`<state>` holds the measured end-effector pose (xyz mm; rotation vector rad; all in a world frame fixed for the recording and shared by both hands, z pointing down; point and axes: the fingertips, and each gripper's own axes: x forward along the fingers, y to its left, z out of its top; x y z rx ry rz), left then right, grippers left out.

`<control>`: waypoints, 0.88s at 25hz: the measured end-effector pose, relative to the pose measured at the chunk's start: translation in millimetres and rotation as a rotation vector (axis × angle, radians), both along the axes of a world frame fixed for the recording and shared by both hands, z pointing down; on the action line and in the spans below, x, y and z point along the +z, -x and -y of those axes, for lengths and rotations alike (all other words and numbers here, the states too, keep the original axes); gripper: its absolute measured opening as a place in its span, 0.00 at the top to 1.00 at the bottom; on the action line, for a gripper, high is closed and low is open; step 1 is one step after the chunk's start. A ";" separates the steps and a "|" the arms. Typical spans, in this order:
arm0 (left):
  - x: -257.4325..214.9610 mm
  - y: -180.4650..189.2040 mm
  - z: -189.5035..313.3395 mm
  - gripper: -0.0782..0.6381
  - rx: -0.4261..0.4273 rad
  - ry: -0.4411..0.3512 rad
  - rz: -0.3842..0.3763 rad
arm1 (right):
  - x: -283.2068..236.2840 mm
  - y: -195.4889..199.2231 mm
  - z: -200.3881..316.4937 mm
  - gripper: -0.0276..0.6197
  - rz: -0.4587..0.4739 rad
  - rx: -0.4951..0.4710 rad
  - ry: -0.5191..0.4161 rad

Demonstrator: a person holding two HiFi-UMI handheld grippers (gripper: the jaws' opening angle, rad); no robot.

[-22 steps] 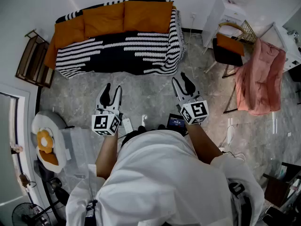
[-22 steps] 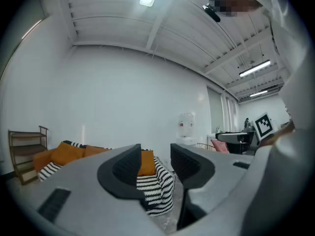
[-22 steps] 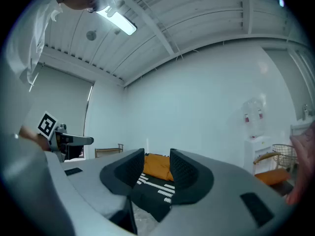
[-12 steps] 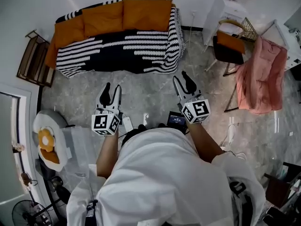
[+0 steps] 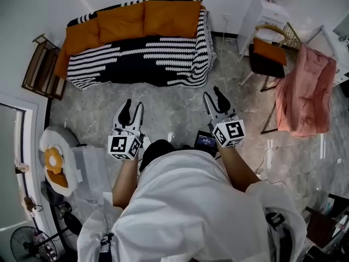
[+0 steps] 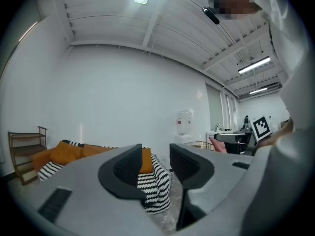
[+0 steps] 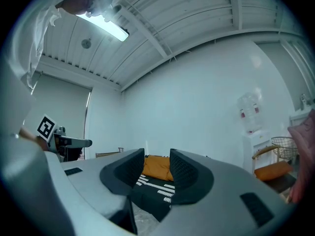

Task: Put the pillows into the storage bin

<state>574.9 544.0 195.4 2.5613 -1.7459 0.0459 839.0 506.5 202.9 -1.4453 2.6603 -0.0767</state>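
Grey marbled floor [image 5: 174, 113] fills the middle of the head view. Across it, against the far wall, stands a black-and-white striped sofa [image 5: 136, 64] with three orange square fabric pillows [image 5: 172, 18] propped in a row along its back. That row runs side to side, crosswise to the way both claws point. The left gripper [image 5: 132, 112] and the right gripper [image 5: 215, 100] are held level and side by side, aimed at the sofa and well apart from it. The left one faces the left and middle pillows, the right one the right-hand pillow. What I take to be the translucent plastic storage bin [image 5: 90, 173] sits on the floor at the person's left, behind the left gripper, so any pillow would have to be carried back and leftward.

From the left gripper view, the left gripper [image 6: 156, 162] has its jaws partly apart with nothing between them. The striped sofa end [image 6: 152, 191] and a strip of orange pillow [image 6: 145, 161] show far beyond the gap.

From the right gripper view, the right gripper [image 7: 157, 173] also stands about half open and empty. An orange pillow [image 7: 156, 167] is framed straight ahead through the gap, distant and untouched, so I judge both arms need a long reach forward first.
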 end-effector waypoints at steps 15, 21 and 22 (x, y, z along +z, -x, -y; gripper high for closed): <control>12.4 -6.3 58.2 0.66 0.052 0.015 -0.017 | 11.3 -6.6 44.1 0.68 -0.018 0.015 0.020; 19.7 4.9 112.9 0.66 0.055 0.019 -0.047 | 17.9 2.0 93.2 0.68 -0.031 0.021 0.042; 19.9 8.3 123.0 0.66 0.058 0.020 -0.047 | 16.8 6.8 103.4 0.68 -0.038 0.016 0.043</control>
